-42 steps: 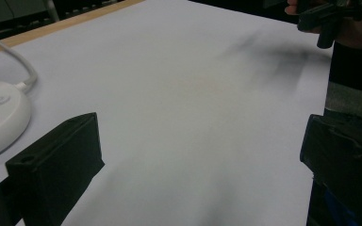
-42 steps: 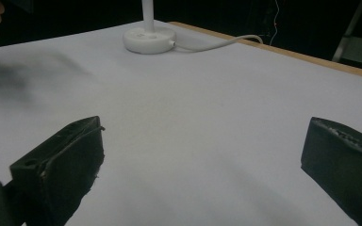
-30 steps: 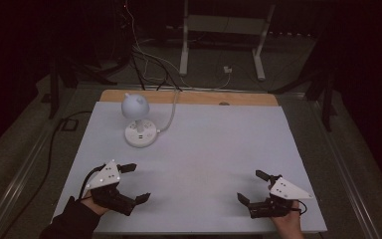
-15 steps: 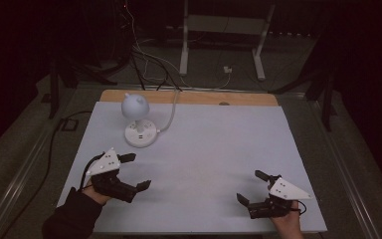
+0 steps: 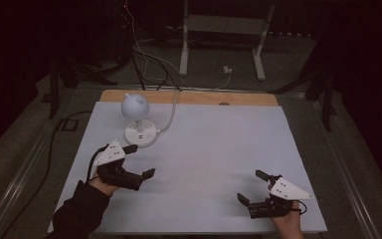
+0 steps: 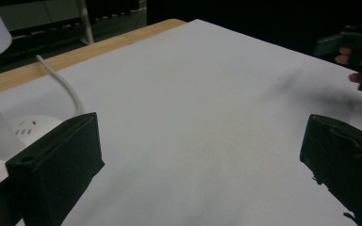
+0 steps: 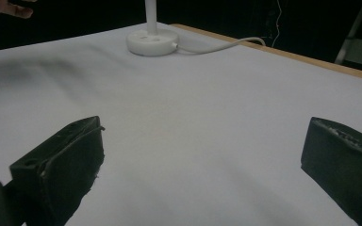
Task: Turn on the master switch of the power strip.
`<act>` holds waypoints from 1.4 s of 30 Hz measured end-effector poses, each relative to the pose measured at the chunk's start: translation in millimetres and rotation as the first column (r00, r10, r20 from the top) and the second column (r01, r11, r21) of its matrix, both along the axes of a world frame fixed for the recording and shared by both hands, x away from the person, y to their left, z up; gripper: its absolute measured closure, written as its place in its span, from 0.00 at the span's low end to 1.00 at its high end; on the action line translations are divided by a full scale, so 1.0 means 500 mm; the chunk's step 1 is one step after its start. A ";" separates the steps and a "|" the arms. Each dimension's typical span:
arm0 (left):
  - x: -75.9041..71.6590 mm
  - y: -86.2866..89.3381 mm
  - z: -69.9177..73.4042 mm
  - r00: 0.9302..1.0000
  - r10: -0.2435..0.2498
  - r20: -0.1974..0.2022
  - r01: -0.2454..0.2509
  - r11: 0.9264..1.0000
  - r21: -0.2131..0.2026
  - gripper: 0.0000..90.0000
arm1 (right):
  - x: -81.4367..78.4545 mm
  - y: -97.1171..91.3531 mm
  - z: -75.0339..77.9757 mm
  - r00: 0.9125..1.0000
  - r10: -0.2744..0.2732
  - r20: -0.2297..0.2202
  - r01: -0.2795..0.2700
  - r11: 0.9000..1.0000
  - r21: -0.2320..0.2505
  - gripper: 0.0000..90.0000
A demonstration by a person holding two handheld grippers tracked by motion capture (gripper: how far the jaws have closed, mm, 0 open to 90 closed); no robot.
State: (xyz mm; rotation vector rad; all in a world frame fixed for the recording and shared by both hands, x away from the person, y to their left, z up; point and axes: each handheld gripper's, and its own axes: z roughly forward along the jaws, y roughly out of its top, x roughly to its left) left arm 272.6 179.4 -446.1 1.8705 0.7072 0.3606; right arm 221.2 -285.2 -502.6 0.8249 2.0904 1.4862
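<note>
A small white desk lamp [image 5: 138, 119] with a round shade stands on a round base at the back left of the white table sheet [image 5: 214, 144]. My left gripper [image 5: 141, 160] hovers just in front of the lamp base, open with nothing between its jaws. In the left gripper view the lamp base [image 6: 28, 127] sits just behind the left jaw, and the gripper [image 6: 200, 160] is wide open. My right gripper [image 5: 249, 185] rests near the front right edge, open and empty. The right gripper view shows the lamp base [image 7: 152, 41] far off past the open gripper [image 7: 202, 155].
The lamp's white cable [image 5: 170, 117] runs back over the wooden table edge [image 5: 194, 97]. Behind the table are floor cables and a metal stand [image 5: 224, 35]. The other hand [image 6: 358, 61] appears at the far right of the left gripper view.
My left gripper has moved forward and slightly right, closer to the lamp base. The right gripper has stayed where it was.
</note>
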 end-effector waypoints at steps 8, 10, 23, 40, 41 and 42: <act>0.028 -0.011 -0.006 0.998 0.053 -0.015 -0.053 0.999 0.010 0.00 | 0.000 0.000 -0.001 1.000 0.001 0.001 -0.001 1.000 -0.004 0.00; 0.032 -0.013 -0.008 0.999 0.050 -0.021 -0.050 0.999 0.013 0.00 | 0.000 0.000 -0.001 1.000 0.000 0.001 0.000 1.000 -0.006 0.00; 0.076 -0.035 -0.031 0.983 0.180 -0.036 -0.180 0.984 -0.003 0.00 | -0.001 0.001 -0.001 1.000 0.011 -0.005 -0.011 1.000 0.001 0.00; 0.112 -0.078 -0.064 0.951 0.305 -0.057 -0.296 0.947 0.126 0.00 | -0.001 -0.003 0.001 1.000 0.008 0.000 -0.008 1.000 0.008 0.00; 0.114 -0.082 -0.065 0.945 0.322 -0.050 -0.313 0.940 0.134 0.00 | -0.001 -0.003 0.001 1.000 0.008 0.000 -0.008 1.000 0.008 0.00; 0.117 -0.083 -0.066 0.947 0.319 -0.049 -0.310 0.941 0.136 0.00 | 0.000 -0.004 0.001 1.000 0.007 0.001 -0.007 1.000 0.008 0.00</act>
